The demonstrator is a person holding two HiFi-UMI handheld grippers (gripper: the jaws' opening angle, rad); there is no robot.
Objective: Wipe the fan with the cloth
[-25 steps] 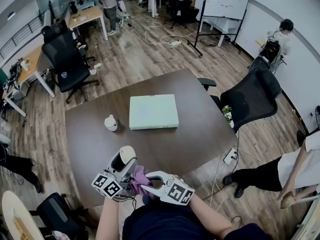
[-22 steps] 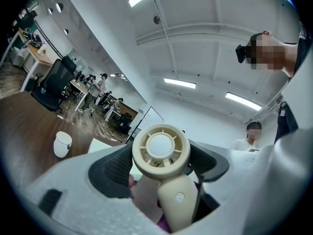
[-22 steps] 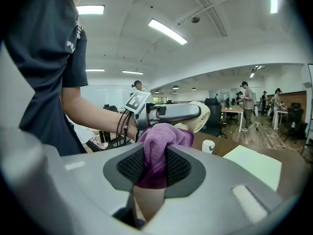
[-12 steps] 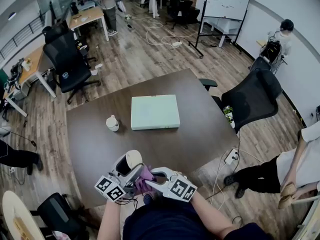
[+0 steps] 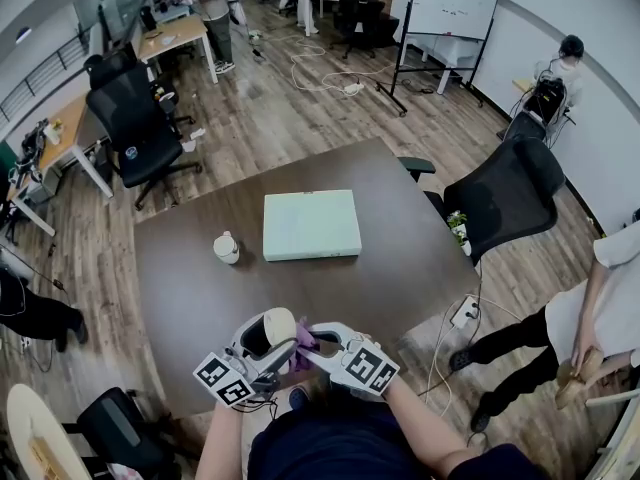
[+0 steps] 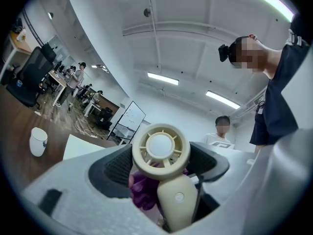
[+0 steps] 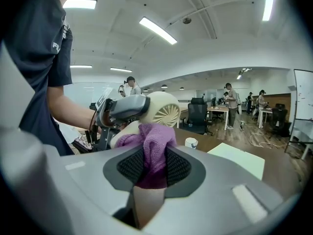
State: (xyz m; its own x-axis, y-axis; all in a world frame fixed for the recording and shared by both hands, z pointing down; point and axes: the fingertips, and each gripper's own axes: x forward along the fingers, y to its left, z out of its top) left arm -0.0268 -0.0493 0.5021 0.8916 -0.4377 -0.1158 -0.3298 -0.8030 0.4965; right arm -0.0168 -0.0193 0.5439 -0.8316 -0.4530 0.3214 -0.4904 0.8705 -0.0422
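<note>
Fingers, left gripper (image 6: 162,164): clamped on cream plastic handheld fan (image 6: 160,148), at its round grille head. Fingers, right gripper (image 7: 154,168): pinched narrow on bunched purple terry cloth (image 7: 152,137), cloth pressed against the fan's handle just below the head. Both held together above near edge of dark brown wooden table (image 5: 190,288).

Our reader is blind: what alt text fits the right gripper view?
The right tool pinches a purple cloth against a cream handheld fan gripped by the left tool. Behind: a brown table with a white cup and pale box.
</note>
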